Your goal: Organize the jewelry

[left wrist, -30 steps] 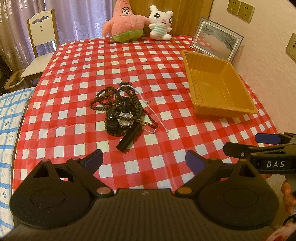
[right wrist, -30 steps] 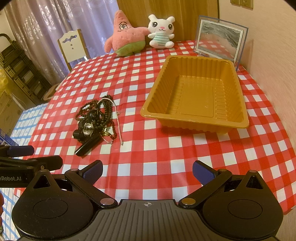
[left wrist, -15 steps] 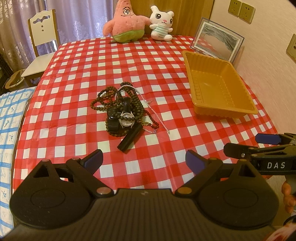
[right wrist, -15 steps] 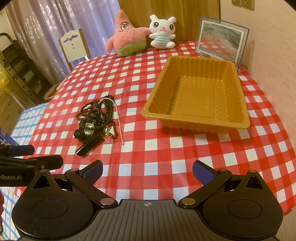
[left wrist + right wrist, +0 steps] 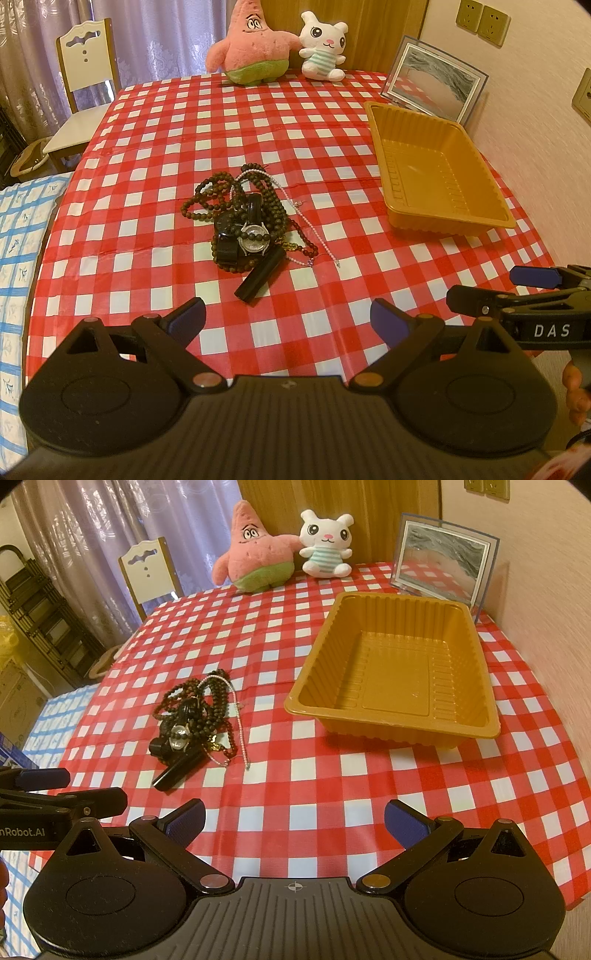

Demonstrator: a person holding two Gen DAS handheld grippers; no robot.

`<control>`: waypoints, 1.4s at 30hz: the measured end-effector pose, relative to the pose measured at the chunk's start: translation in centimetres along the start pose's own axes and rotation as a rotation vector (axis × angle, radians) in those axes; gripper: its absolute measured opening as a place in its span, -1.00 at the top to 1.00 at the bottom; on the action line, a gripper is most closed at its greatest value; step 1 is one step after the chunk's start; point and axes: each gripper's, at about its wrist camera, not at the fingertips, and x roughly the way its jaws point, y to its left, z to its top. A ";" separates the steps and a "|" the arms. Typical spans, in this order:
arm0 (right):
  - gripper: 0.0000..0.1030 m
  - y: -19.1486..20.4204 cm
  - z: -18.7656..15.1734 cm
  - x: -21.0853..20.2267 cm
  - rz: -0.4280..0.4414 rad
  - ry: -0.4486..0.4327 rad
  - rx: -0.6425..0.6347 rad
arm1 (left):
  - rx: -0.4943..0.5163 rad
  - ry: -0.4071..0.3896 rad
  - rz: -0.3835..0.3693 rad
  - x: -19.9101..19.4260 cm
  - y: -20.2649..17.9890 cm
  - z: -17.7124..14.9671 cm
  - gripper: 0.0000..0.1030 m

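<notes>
A tangled pile of jewelry (image 5: pixel 243 218) lies mid-table: dark bead strands, a thin pale chain (image 5: pixel 314 229), a watch (image 5: pixel 254 236) and a black tube (image 5: pixel 260 275). The pile also shows in the right wrist view (image 5: pixel 192 723). An empty orange tray (image 5: pixel 443 218) stands to the right, also in the right wrist view (image 5: pixel 391 720). My left gripper (image 5: pixel 288 319) is open and empty, hovering near the table's front edge, short of the pile. My right gripper (image 5: pixel 293 818) is open and empty, near the front edge, short of the tray.
A red checked cloth (image 5: pixel 258 122) covers the table. A pink starfish plush (image 5: pixel 251 48), a white bunny plush (image 5: pixel 323 46) and a framed picture (image 5: pixel 432 79) stand at the far edge. A chair (image 5: pixel 81 96) is at far left. A wall runs along the right.
Both grippers have crept slightly forward toward the table; the pile and tray sit a touch lower in the views. The jaws stay open.
</notes>
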 end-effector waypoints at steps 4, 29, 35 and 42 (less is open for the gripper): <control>-1.00 0.0 0.0 0.0 0.000 0.000 0.000 | 0.000 -0.001 0.000 0.0 0.0 0.0 -0.85; -1.00 0.0 0.0 0.0 0.001 -0.002 -0.001 | 0.000 -0.001 0.000 -0.2 0.8 -0.3 -0.85; -1.00 -0.2 0.0 0.1 0.002 -0.001 -0.001 | -0.001 0.000 0.000 -0.1 1.1 -0.3 -0.85; -1.00 -0.6 0.0 0.0 -0.002 -0.014 0.024 | -0.006 0.002 -0.001 0.2 1.6 0.0 -0.85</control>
